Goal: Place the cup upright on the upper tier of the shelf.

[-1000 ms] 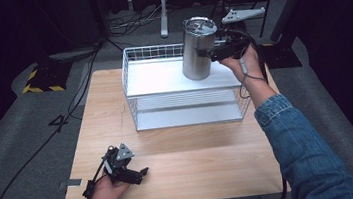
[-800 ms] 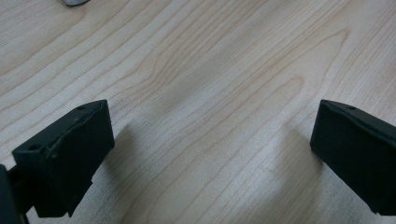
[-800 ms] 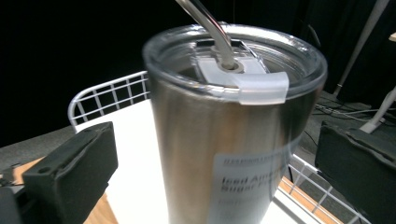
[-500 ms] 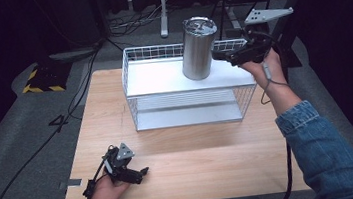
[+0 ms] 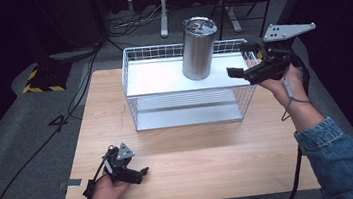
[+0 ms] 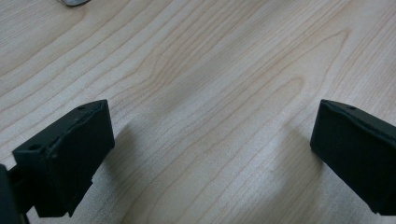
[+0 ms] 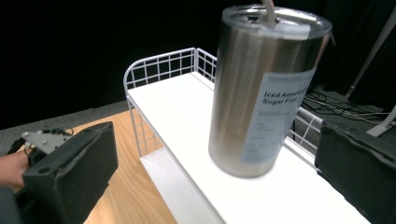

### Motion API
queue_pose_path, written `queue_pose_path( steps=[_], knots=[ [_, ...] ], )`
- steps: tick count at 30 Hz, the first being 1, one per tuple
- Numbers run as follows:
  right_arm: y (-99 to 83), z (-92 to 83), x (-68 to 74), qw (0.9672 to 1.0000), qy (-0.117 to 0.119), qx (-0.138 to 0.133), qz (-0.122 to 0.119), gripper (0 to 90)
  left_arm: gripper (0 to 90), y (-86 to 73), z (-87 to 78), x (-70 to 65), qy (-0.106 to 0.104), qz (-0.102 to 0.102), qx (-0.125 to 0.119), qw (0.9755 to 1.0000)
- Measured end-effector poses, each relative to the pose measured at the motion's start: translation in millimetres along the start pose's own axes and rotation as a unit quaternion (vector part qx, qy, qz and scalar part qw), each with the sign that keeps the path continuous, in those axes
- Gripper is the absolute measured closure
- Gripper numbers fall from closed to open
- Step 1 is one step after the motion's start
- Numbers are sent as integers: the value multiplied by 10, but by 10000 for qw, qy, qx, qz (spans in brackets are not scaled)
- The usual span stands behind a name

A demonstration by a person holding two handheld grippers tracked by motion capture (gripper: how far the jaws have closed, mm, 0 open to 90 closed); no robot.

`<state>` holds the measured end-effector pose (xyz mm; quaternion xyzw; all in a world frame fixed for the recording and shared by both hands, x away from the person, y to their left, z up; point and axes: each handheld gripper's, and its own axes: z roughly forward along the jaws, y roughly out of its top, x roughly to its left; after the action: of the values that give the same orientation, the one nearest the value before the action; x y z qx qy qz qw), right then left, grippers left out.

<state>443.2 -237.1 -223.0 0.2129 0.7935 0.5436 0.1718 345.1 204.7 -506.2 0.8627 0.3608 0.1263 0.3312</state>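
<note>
My right tongs [image 5: 241,64] hang just off the right end of the wire rack [image 5: 133,69], jaws wide and holding nothing. The tumbler [image 5: 199,49] stands upright on the rack's white top shelf [image 5: 157,79], toward the back right, its long axis vertical. From the right tongs it lies straight ahead, to their left across the bench [image 5: 197,162], near but apart. In the right gripper view the tumbler [image 7: 261,93] sits between the two jaws' lines of sight, label facing me, with a clear gap on each side.

My left tongs [image 5: 135,173] rest low at the near left of the bench, well apart from the rack, jaws also spread wide over bare wood [image 6: 210,93]. So the right hand is by far the nearer one.

I judge any next approach runs sideways along the shelf. The rack's raised wire rim [image 7: 161,65] runs around the back and the ends; the jaws would have to pass above it. The lid [image 7: 275,21] carries a straw or stub, so a body grasp looks safer than one from above.
</note>
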Motion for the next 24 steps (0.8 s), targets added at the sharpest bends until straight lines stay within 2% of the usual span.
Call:
queue_pose_path(
  steps=[6,9,12,21,24],
  knots=[
    [-138,-98,88,9999,34,-98,-48,4,2,0,0,1,-1,4,0,10000],
    [-221,-132,135,10000,21,-52,-29,4,2,0,0,1,-3,3,1,10000],
    [-318,-164,171,9999,77,-39,97,10,1,1,0,1,-2,5,0,10000],
    [-658,-236,265,9997,21,196,163,26,1,3,1,3,16,15,4,10000],
    [-792,-228,278,9991,63,316,279,36,1,3,1,2,9,6,2,10000]
  ],
)
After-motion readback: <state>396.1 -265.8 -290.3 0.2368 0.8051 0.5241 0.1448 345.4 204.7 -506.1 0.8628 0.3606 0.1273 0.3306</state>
